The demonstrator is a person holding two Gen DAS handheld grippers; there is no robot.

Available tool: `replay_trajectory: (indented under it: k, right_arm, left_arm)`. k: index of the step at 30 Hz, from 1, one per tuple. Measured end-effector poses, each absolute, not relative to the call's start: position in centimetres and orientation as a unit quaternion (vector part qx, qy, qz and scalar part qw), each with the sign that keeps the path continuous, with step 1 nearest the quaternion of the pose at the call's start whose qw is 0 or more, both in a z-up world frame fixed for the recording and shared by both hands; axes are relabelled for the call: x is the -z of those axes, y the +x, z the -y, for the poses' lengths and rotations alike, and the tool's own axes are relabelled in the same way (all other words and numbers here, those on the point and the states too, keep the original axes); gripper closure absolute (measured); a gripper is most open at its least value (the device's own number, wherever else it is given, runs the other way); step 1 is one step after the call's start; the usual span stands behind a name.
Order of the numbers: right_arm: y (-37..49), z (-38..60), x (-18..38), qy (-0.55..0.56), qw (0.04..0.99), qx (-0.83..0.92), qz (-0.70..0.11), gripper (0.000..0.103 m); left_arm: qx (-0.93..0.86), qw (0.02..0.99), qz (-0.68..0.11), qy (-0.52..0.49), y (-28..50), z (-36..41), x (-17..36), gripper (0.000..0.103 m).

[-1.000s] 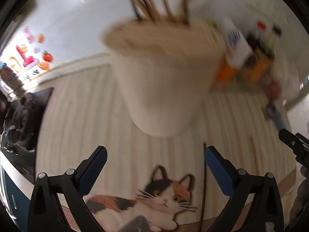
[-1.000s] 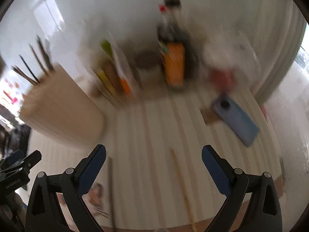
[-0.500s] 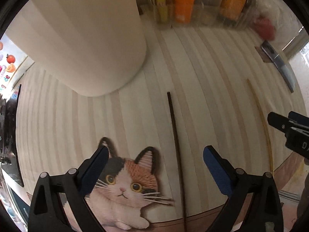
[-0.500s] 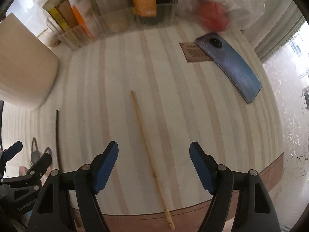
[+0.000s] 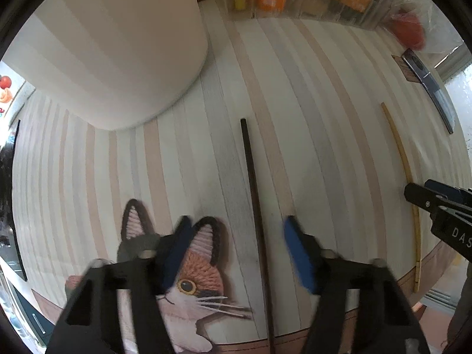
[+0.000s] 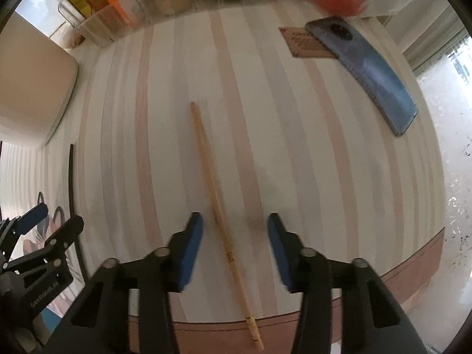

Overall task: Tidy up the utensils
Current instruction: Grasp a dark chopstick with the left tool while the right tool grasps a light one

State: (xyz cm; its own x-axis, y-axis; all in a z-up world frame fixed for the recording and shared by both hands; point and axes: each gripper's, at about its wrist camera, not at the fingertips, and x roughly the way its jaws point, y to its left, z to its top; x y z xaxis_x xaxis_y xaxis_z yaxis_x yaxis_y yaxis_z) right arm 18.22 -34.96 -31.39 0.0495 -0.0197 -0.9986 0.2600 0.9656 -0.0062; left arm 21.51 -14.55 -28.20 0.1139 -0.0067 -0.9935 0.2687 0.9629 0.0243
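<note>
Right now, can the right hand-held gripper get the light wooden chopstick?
Probably yes. The right hand-held gripper is closing with the light chopstick lying between its blue pads, not yet pressed. Nothing on the striped mat blocks it.

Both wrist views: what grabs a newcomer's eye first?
The calico cat print on the striped tablecloth, under the left gripper. Then two chopsticks, each between closing jaws: dark chopstick under the left, bamboo chopstick under the right gripper. Beige holder stands behind.

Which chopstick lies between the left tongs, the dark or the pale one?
The dark chopstick; the pale chopstick lies between the right tongs.
</note>
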Motion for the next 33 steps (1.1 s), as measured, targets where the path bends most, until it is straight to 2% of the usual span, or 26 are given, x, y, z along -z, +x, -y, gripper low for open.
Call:
replay_trajectory:
  k: [2, 3, 4, 5, 6, 7, 8, 20, 30, 33]
  right_arm:
    - [18.0, 34.9, 31.5, 0.080, 0.720, 0.101, -0.682, 0.065]
    - [18.0, 34.9, 31.5, 0.076, 0.719, 0.106, -0.682, 0.069]
    - [18.0, 35.0, 31.5, 0.074, 0.719, 0.109, -0.682, 0.071]
    - [17.8, 35.0, 31.5, 0.072, 0.719, 0.113, -0.682, 0.078]
    - [17.7, 35.1, 31.5, 0.070, 0.719, 0.115, -0.682, 0.089]
    - [17.6, 35.2, 31.4, 0.073, 0.720, 0.112, -0.681, 0.095]
    - [17.6, 35.3, 31.4, 0.076, 0.720, 0.110, -0.682, 0.096]
    - [18.8, 27.8, 31.5, 0.069, 0.715, 0.005, -0.696, 0.096]
    - [21.0, 23.7, 31.5, 0.020, 0.696, -0.002, -0.718, 0.096]
    - [21.5, 23.9, 31.5, 0.006, 0.695, -0.003, -0.719, 0.096]
  left_arm:
    - [0.101, 0.740, -0.659, 0.087, 21.6, 14.7, 28.1, 0.062]
    - [0.101, 0.740, -0.659, 0.089, 21.6, 14.8, 28.0, 0.069]
    - [0.102, 0.741, -0.657, 0.091, 21.6, 14.9, 27.9, 0.083]
    - [0.103, 0.741, -0.657, 0.092, 21.6, 14.9, 27.8, 0.091]
    - [0.101, 0.740, -0.659, 0.093, 21.6, 14.8, 27.8, 0.098]
    - [0.099, 0.739, -0.660, 0.091, 21.5, 14.5, 27.7, 0.098]
    - [0.092, 0.739, -0.661, 0.089, 21.5, 14.0, 27.7, 0.098]
    - [-0.002, 0.734, -0.679, 0.020, 21.5, 3.6, 27.1, 0.098]
    - [-0.002, 0.724, -0.689, 0.008, 24.5, 2.6, 26.0, 0.099]
    - [0.006, 0.733, -0.680, 0.015, 23.0, 1.8, 27.8, 0.099]
